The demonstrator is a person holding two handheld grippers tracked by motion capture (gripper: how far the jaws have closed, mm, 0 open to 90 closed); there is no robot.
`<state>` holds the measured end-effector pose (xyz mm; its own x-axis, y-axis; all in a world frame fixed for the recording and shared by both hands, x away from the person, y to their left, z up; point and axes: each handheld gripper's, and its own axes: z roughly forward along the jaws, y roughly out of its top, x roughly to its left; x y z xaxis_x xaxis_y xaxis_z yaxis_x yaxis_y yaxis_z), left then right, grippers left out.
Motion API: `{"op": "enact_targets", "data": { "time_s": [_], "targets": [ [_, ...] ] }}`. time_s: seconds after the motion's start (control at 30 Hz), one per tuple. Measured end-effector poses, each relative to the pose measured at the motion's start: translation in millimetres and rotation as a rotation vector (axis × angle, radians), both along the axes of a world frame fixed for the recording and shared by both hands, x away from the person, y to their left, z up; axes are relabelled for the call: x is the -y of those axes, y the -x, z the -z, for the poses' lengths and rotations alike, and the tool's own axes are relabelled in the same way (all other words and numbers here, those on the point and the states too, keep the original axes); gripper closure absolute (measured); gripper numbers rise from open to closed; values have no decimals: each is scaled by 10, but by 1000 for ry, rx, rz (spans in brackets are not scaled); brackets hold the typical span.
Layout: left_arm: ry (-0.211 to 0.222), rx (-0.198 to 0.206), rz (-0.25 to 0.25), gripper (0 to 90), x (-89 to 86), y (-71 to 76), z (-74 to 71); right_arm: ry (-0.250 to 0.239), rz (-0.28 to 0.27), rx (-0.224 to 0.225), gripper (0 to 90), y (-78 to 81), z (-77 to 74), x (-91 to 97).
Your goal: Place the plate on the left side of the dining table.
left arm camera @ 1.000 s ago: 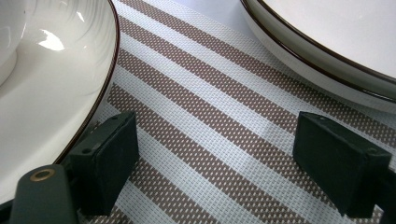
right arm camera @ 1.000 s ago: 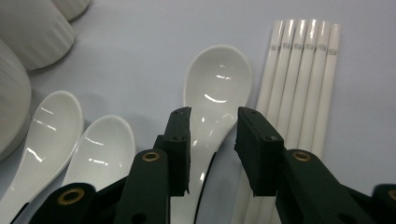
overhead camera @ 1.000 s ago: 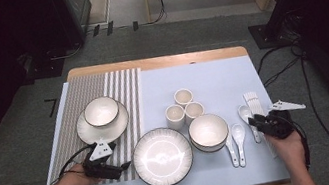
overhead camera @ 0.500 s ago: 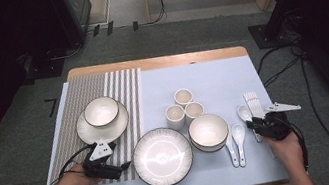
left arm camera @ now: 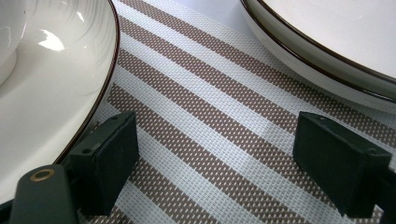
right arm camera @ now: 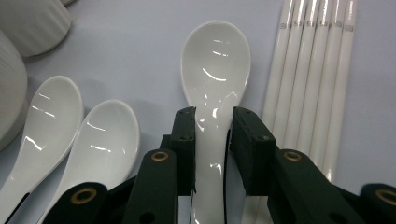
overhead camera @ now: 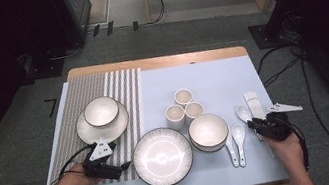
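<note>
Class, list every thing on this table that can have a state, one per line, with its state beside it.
Right claw: closing on the spoon's handle, pads at its sides.
Spoon: lying flat, bowl up.
Left claw: open over the striped mat.
Large plate: empty.
Three cups: upright.
Chopsticks: lying side by side.

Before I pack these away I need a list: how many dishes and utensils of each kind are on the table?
Plates: 2
Bowls: 2
Cups: 3
Spoons: 3
Chopsticks: 6, as far as the right gripper view shows
Total: 16
</note>
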<state>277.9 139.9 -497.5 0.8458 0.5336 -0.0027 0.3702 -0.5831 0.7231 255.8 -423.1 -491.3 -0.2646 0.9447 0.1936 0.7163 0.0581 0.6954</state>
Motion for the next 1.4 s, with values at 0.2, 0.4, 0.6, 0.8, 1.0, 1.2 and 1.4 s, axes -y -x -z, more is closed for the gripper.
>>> {"op": "enact_targets", "data": {
  "time_s": [0.2, 0.4, 0.6, 0.8, 1.0, 1.2, 1.4],
  "targets": [
    [0, 0, 0, 147, 0, 0, 0, -4, -9, -2, 727, 14, -13, -12],
    [0, 0, 0, 146, 0, 0, 0, -5, -24, 5, 775, 55, -35, -36],
    [0, 0, 0, 146, 0, 0, 0, -1, -33, -1, 793, 57, -35, -43],
    [0, 0, 0, 146, 0, 0, 0, 45, -48, -1, 808, 54, -41, -101],
    [0, 0, 0, 147, 0, 0, 0, 112, -52, 9, 839, 32, -39, -191],
    [0, 0, 0, 146, 0, 0, 0, 150, -59, 6, 839, -2, -15, -234],
    [0, 0, 0, 146, 0, 0, 0, 138, -56, 8, 842, -37, -4, -226]
  ]
}}
